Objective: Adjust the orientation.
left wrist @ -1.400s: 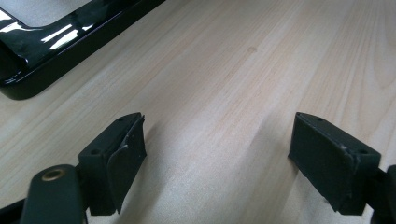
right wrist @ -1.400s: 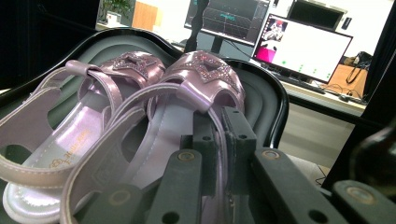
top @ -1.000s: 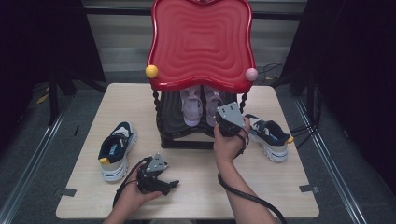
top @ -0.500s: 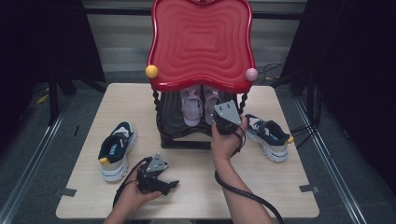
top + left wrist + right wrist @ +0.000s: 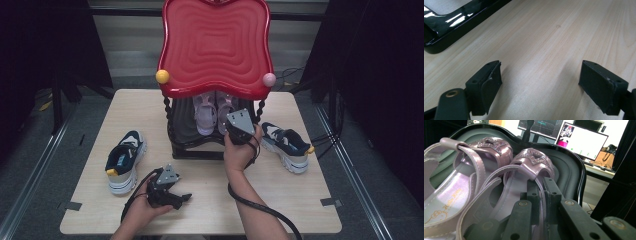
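Pale wooden table (image 5: 300,195) carries a black two-tier shoe stand with a glossy red wavy top (image 5: 215,45). On its lower shelf sit two lilac strappy sandals (image 5: 499,177); the right gripper (image 5: 539,187) is clamped on a thin strap of the nearer sandal. The left gripper (image 5: 540,82) rests low over bare wood, jaws wide apart and empty.

Left forearm comes in at the near edge; left hand (image 5: 142,207) holds the left gripper (image 5: 186,198) low at the near-left, lying about level and pointing right. Its jaws stand wide apart with nothing between them. Right forearm reaches farther up the middle; right hand (image 5: 240,152) holds the right gripper (image 5: 539,185) pointing away, jaws pinched together on a thin lilac strap (image 5: 541,202).
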Tool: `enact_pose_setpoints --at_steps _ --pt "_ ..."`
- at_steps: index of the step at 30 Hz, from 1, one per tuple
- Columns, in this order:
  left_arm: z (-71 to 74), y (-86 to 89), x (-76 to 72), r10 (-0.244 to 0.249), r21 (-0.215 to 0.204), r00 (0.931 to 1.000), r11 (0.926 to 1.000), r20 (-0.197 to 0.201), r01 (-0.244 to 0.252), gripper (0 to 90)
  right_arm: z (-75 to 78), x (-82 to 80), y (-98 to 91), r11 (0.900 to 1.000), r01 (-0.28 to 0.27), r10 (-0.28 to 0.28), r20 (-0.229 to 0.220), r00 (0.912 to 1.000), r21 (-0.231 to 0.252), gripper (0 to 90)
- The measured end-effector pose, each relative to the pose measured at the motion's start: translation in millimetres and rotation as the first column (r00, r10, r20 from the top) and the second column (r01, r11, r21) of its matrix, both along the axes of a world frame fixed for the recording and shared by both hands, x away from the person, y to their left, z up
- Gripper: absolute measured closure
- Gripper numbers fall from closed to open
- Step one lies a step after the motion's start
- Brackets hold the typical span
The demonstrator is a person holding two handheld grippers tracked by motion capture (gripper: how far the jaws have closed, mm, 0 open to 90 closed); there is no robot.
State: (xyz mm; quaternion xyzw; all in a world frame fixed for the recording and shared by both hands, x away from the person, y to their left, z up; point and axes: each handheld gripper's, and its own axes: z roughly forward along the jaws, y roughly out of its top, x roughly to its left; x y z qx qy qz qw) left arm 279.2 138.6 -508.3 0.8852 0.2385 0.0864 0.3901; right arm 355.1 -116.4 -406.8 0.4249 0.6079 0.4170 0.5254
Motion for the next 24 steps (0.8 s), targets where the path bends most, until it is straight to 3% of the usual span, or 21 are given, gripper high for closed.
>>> enact_pose_setpoints --at_steps 16,24 --pt "0.5 0.6 0.3 -0.008 0.012 1.0 0.9999 0.001 0.008 17.4 -4.2 1.5 3.7 0.9996 0.019 -0.019 0.0 0.9998 0.023 83.9" --pt "0.1 0.1 -0.2 0.0 0.002 1.0 1.0 -0.001 0.0 17.5 -9.0 0.0 7.8 0.9999 0.001 -0.001 -0.007 1.0 -0.012 82.3"
